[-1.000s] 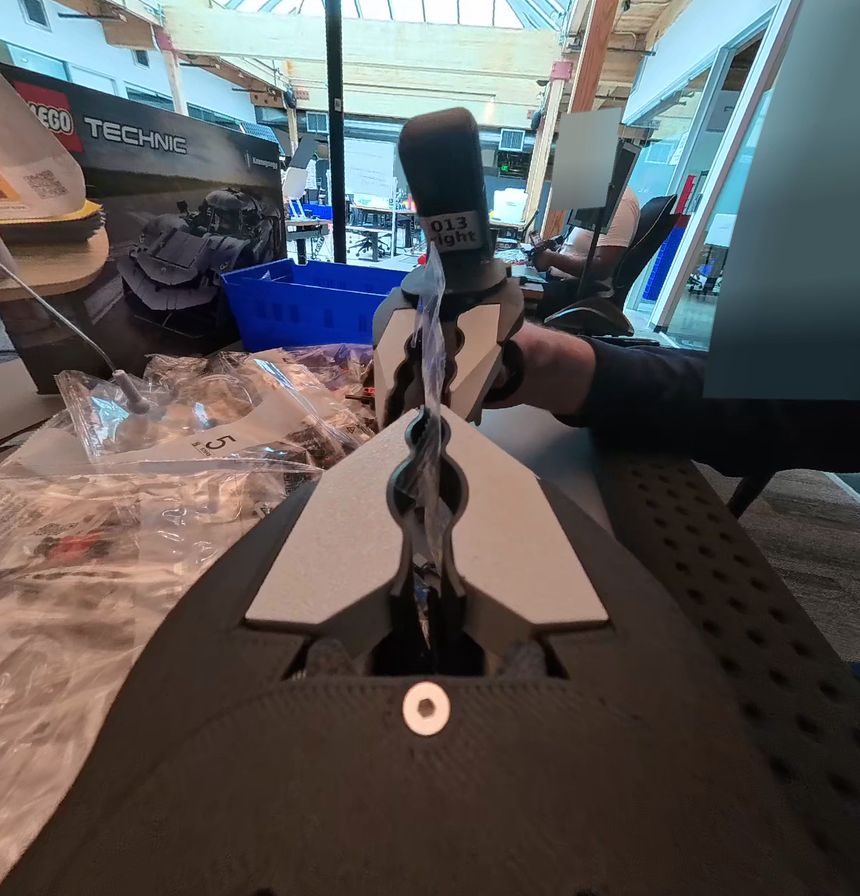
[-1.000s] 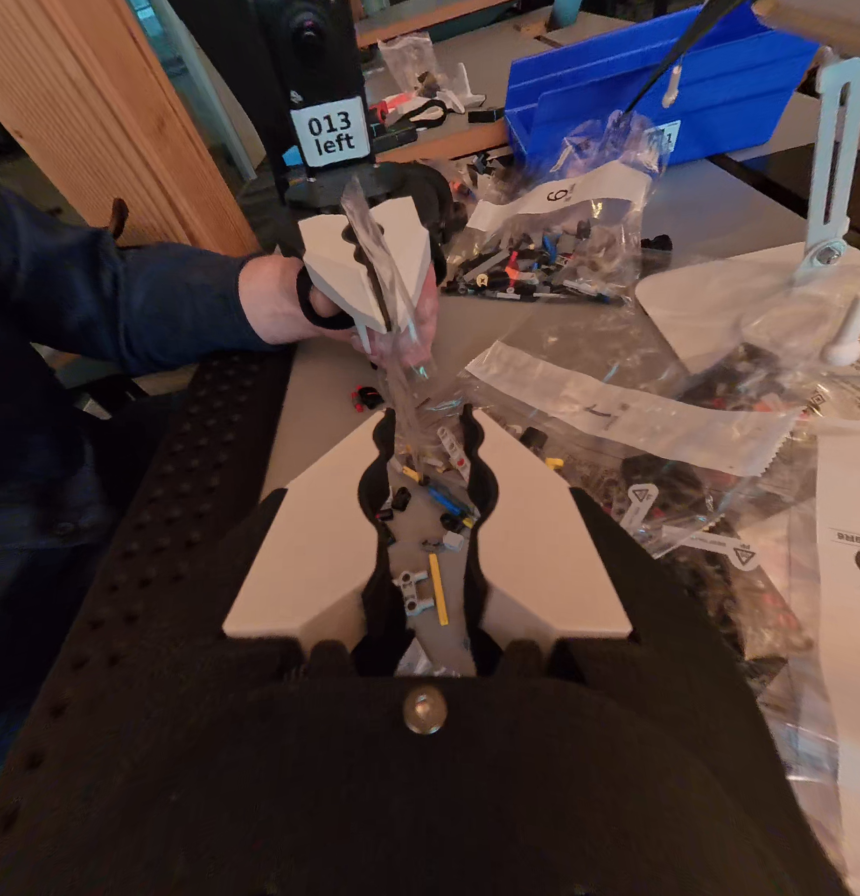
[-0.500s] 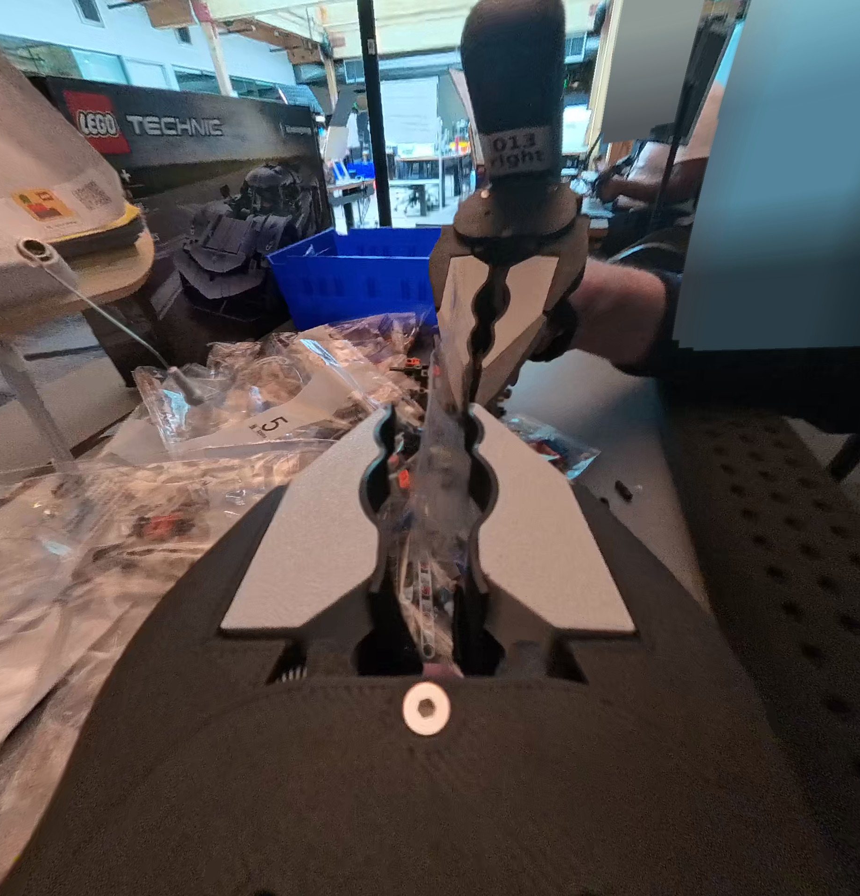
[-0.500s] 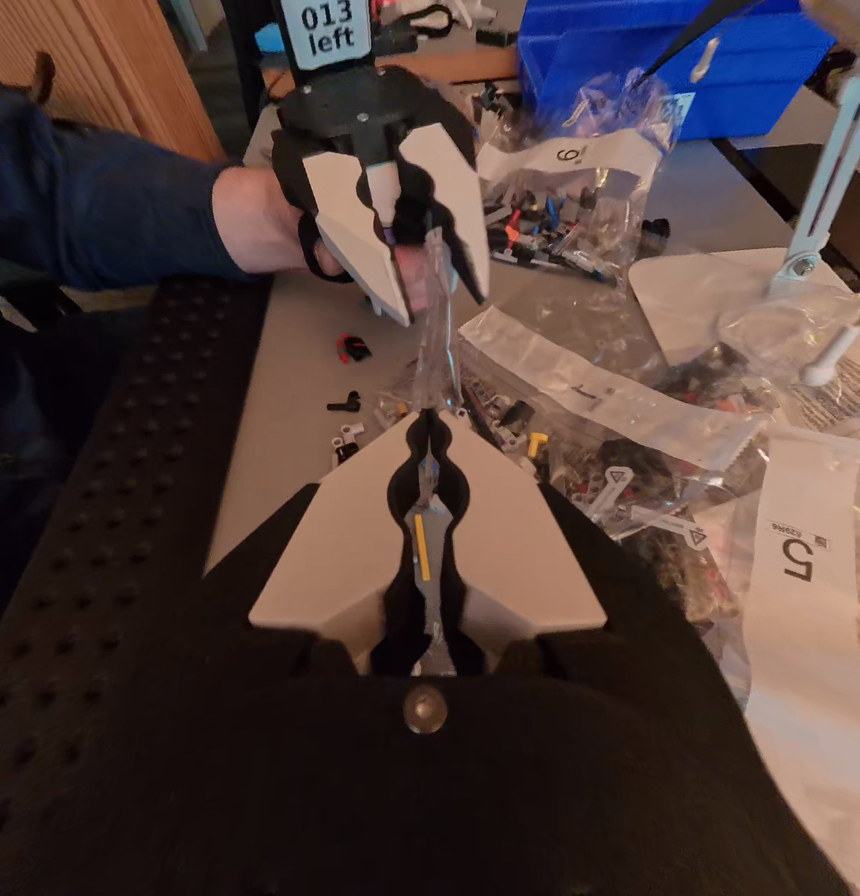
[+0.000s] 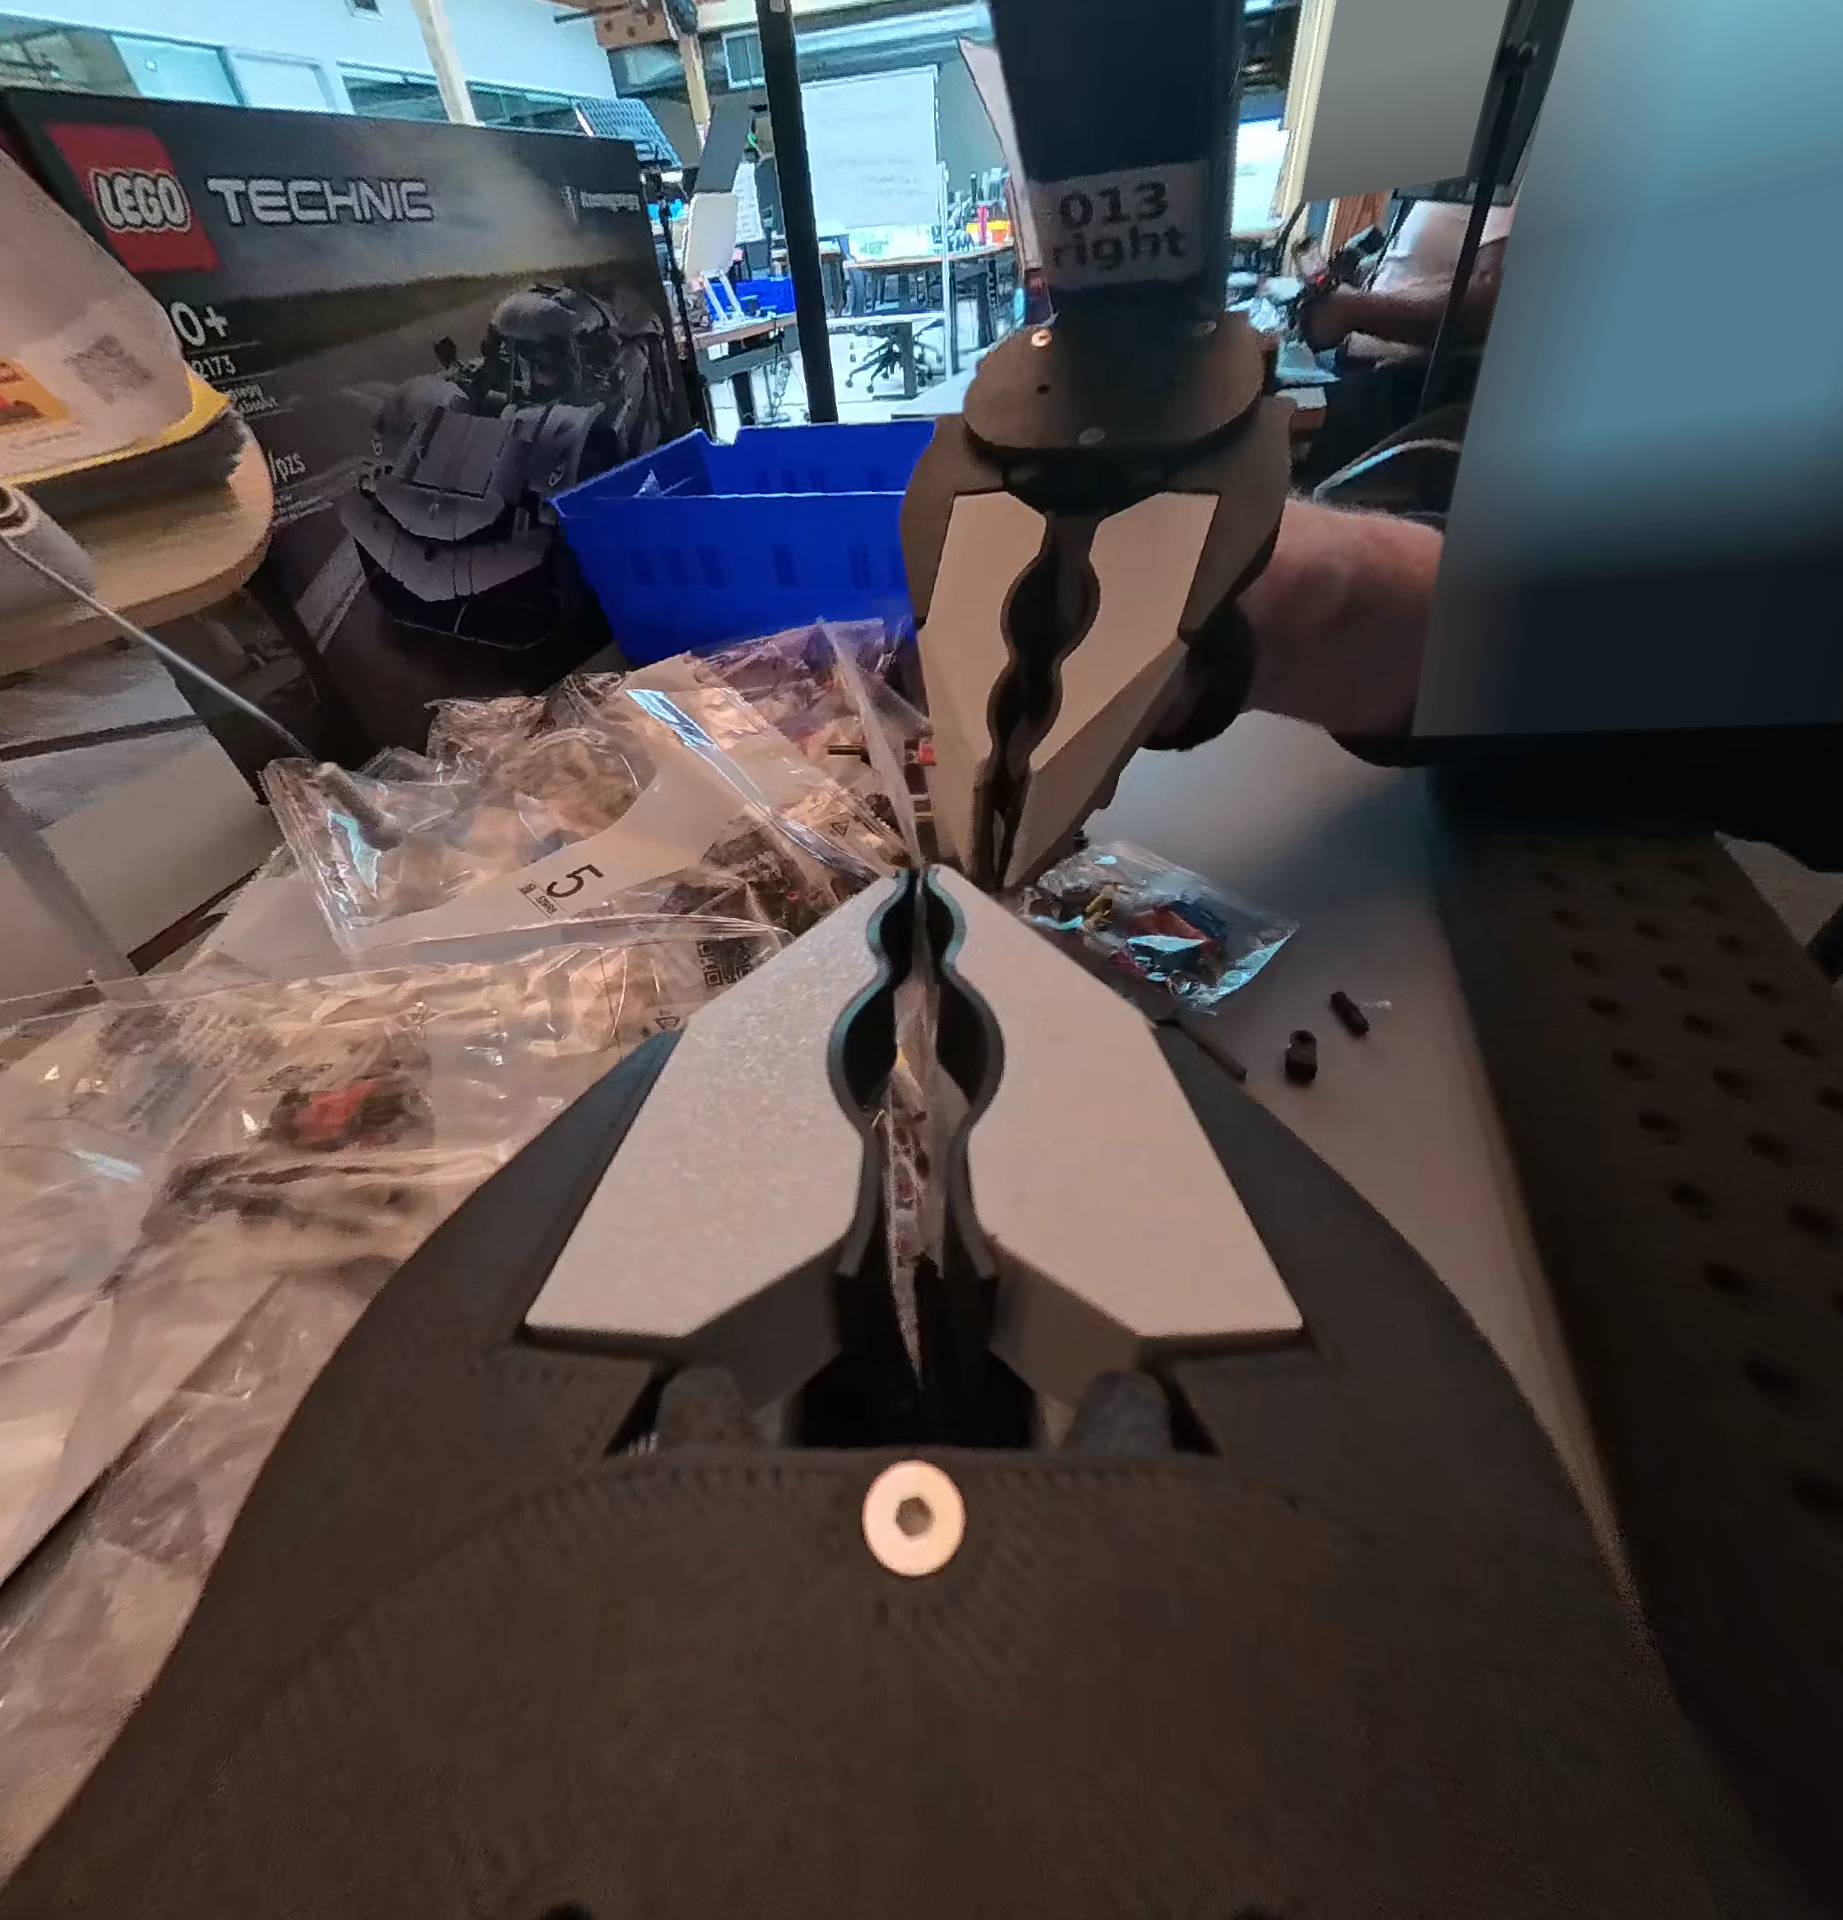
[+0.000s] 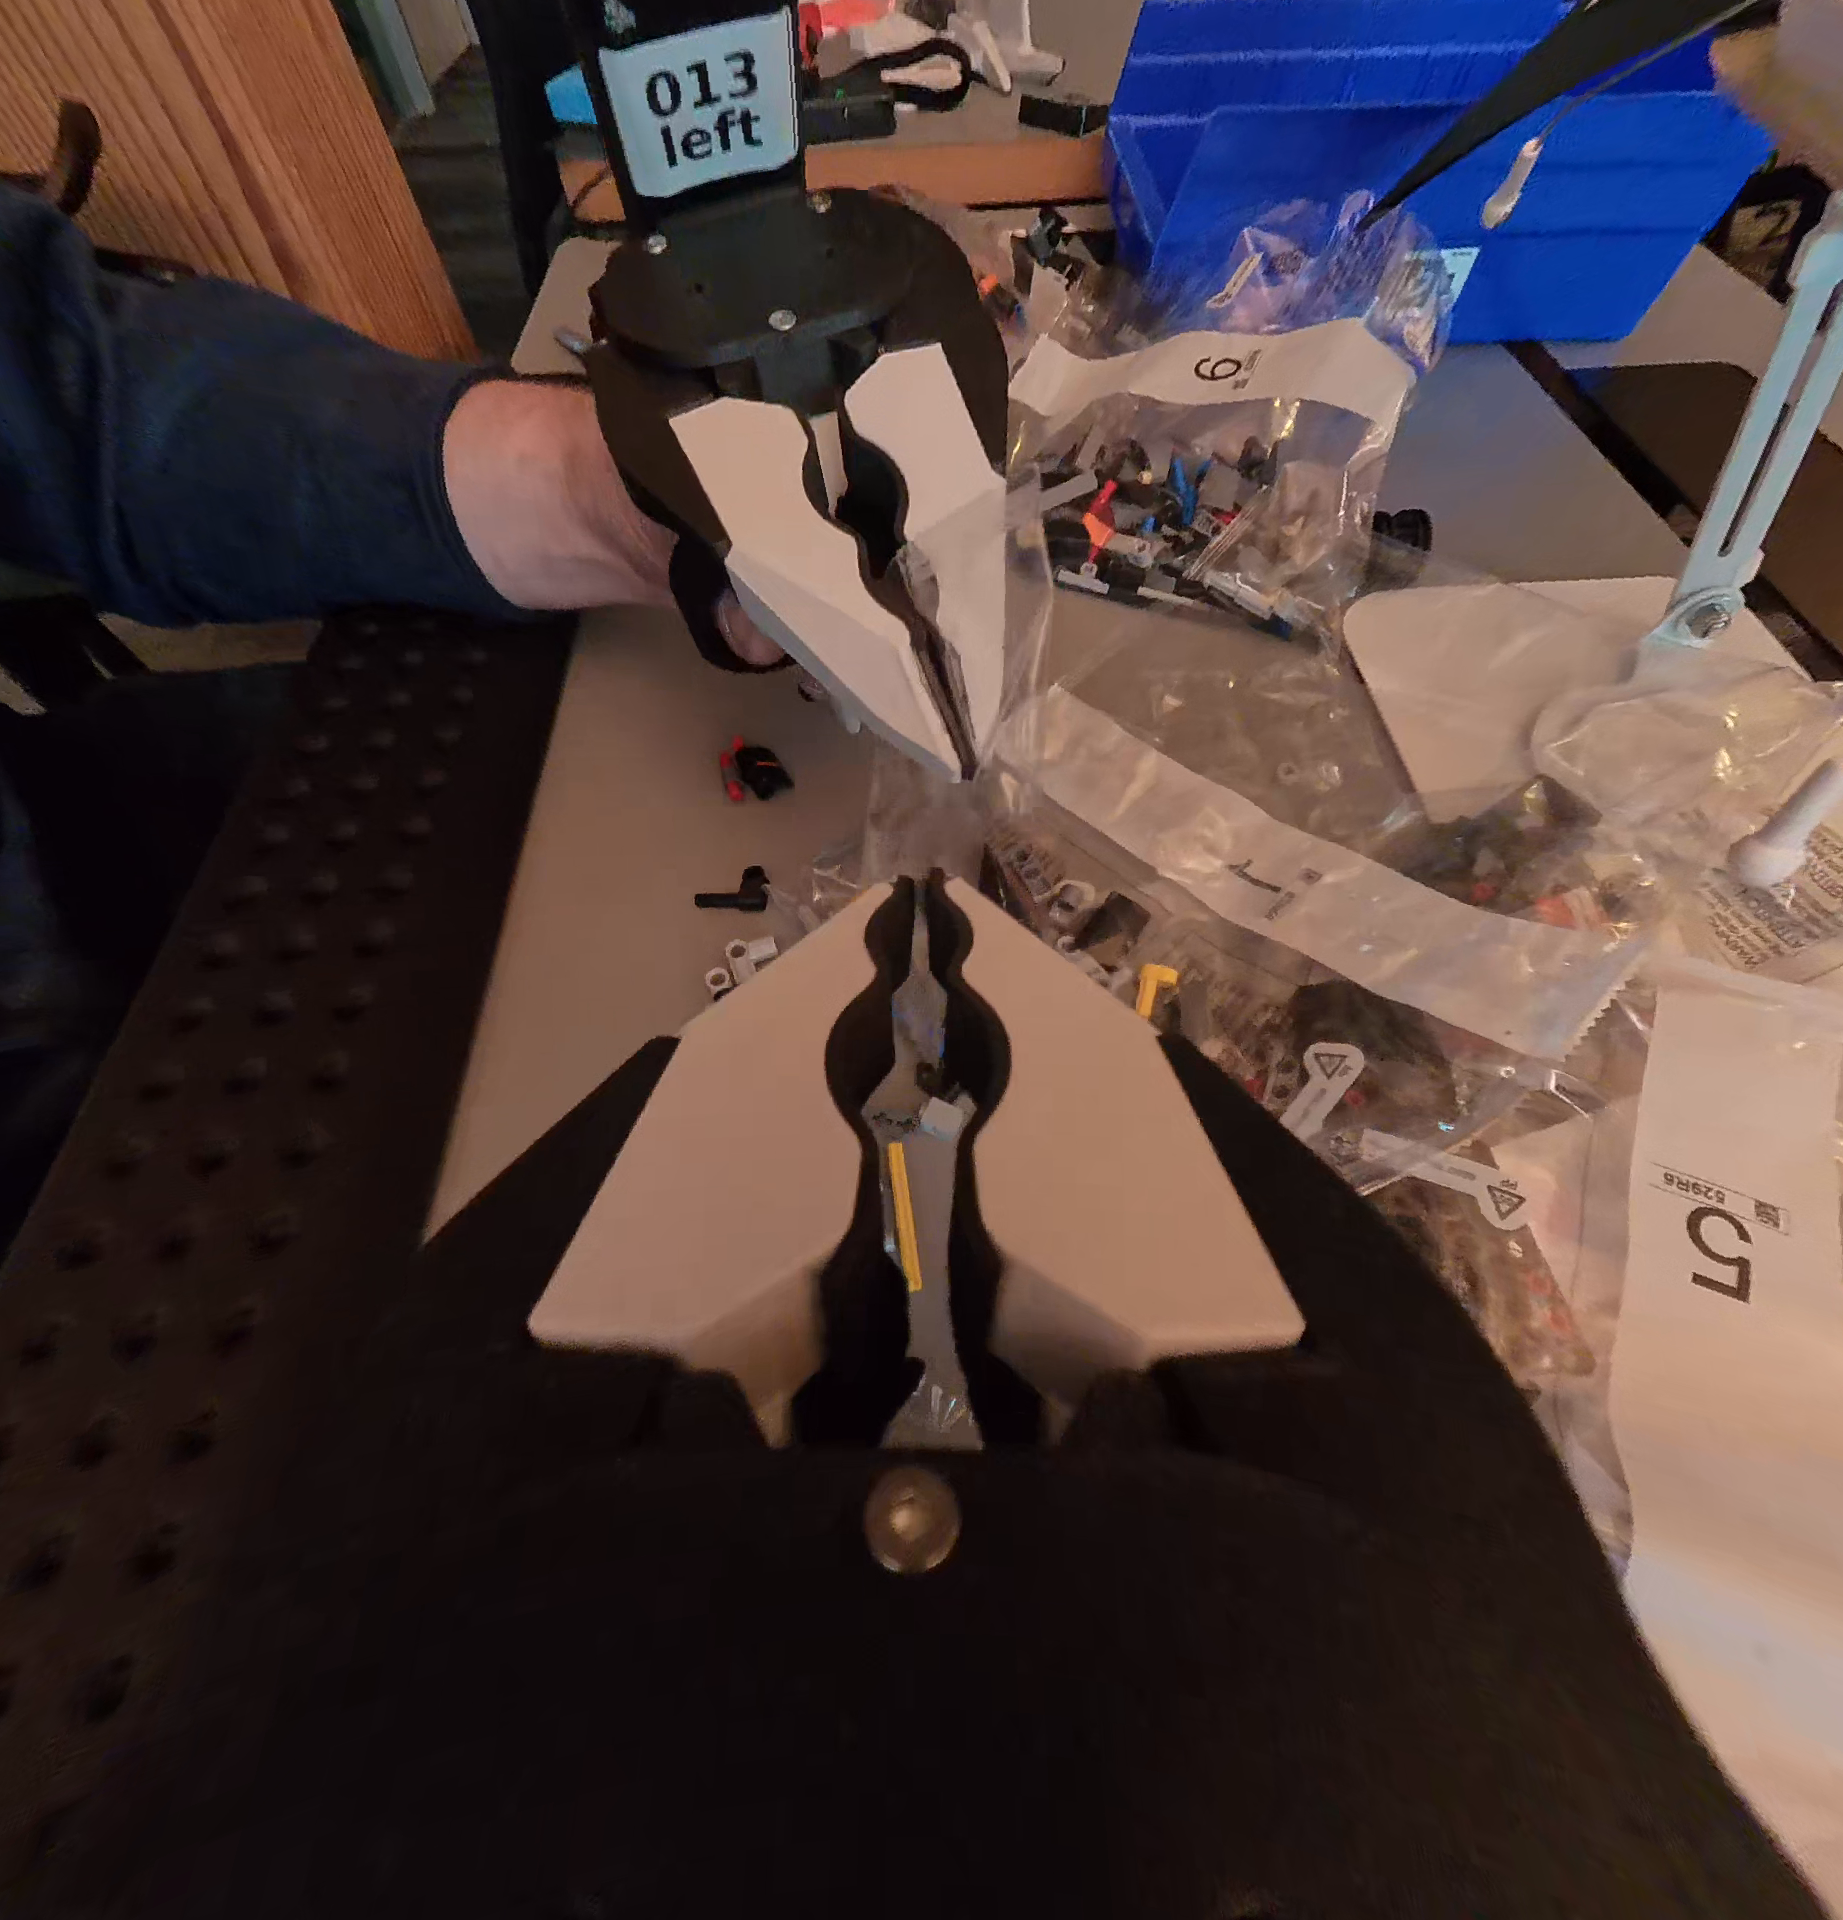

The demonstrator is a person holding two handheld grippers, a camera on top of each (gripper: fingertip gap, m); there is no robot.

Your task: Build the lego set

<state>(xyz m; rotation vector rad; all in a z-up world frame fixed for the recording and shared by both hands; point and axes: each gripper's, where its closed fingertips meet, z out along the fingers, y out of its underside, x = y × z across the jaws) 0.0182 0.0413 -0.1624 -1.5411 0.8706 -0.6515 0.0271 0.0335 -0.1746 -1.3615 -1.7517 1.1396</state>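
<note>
A large black box (image 5: 377, 312) on the tabletop is carrying a red logo patch and white lettering. White printed labels are sitting on the handles of the left gripper (image 6: 964, 774) and the right gripper (image 5: 984, 883). White strips on the clear bags (image 6: 1229, 436) are showing printed numbers.

R gripper (image 6: 922, 883): jaws closed on edge of clear plastic bag (image 6: 927, 821), tips just above grey table (image 6: 605, 831). L gripper (image 6: 958, 764) opposite, tilted down, also clamped on same bag; tips near, not touching. Loose black pin (image 6: 732, 891), red/black piece (image 6: 753, 771) on table, L of bag. Numbered parts bags (image 6: 1197, 499) and blue bin (image 6: 1416, 156) to R.
</note>
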